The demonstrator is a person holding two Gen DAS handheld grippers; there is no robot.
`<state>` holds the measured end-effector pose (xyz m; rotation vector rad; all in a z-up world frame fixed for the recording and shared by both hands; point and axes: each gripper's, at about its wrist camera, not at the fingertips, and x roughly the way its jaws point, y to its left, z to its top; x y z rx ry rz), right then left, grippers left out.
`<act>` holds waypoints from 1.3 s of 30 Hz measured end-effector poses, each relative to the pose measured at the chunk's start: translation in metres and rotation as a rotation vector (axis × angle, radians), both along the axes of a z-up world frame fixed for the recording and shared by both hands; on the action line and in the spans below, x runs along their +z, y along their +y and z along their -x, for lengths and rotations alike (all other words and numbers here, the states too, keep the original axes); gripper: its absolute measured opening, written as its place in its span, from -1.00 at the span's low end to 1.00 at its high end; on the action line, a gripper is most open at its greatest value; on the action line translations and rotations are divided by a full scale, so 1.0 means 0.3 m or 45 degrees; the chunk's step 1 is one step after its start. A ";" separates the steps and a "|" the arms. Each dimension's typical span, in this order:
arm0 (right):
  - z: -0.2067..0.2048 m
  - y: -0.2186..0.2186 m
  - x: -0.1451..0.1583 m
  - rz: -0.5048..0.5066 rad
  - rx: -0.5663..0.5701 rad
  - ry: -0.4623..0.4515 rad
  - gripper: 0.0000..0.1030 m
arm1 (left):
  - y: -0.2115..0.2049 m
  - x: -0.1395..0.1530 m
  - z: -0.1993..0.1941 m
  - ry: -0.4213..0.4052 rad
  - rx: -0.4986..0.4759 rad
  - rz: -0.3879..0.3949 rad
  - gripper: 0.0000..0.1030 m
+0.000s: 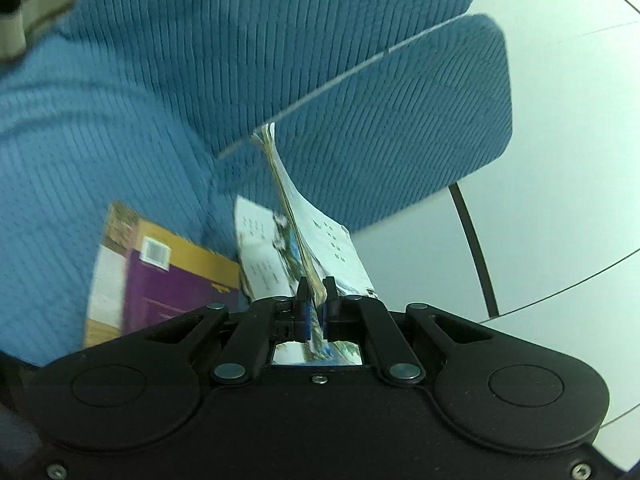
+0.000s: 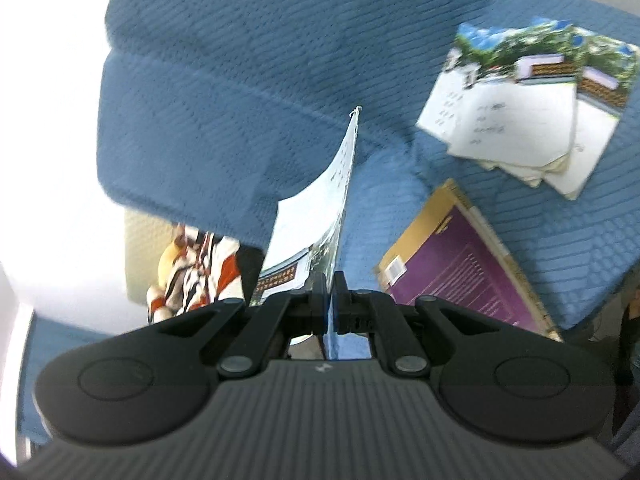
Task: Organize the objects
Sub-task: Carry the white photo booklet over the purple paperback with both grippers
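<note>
The thin white booklets with a blue-and-green landscape picture on the cover are lying in three places. One booklet (image 1: pixel 304 236) is being held by the left gripper (image 1: pixel 317 298): its jaws are closed narrow on the lower edge, and the long axis is running away from the jaws toward the middle of the left wrist frame, so the booklet is standing on its edge. A second booklet (image 2: pixel 320 216) is being held in the same way by the right gripper (image 2: pixel 329 292), jaws pressed thin on it, the pages curving up toward the middle of the right wrist frame.

The loose pile of the same booklets (image 2: pixel 520 120) is resting on the blue ribbed fabric sofa seat (image 2: pixel 540 240) in the upper right of the right wrist frame, well apart from the right jaws. Below it, a purple and mustard-yellow book (image 2: pixel 460 276) is lying flat, just beside the right gripper. In the left wrist frame this book (image 1: pixel 168 280) is in the lower left, near the left jaws.

I judge the right hand is nearer to the pile, so it probably should carry its booklet up and right. A red, white and black striped thing (image 2: pixel 192 276) is showing at the lower left; I cannot tell what it is.
</note>
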<state>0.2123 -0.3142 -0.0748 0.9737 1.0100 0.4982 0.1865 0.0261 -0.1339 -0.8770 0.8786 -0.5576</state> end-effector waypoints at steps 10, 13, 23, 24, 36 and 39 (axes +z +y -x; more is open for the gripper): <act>0.038 0.136 -0.067 0.158 0.181 -0.076 -0.89 | 0.082 -0.071 0.118 0.029 0.076 -0.140 -0.92; 0.049 0.157 -0.120 0.204 0.208 -0.063 -0.89 | 0.096 -0.136 0.134 0.098 0.071 -0.162 -0.92; 0.104 0.178 -0.251 0.334 0.214 -0.034 -0.89 | 0.065 -0.273 0.173 0.221 0.033 -0.258 -0.89; 0.111 0.175 -0.257 0.339 0.207 -0.039 -0.89 | 0.060 -0.282 0.176 0.225 0.029 -0.263 -0.88; 0.143 0.156 -0.303 0.503 0.188 -0.132 -0.89 | -0.042 -0.357 0.142 0.292 -0.049 -0.341 -0.84; 0.146 0.159 -0.337 0.537 0.188 -0.121 -0.88 | -0.060 -0.378 0.136 0.328 -0.063 -0.377 -0.82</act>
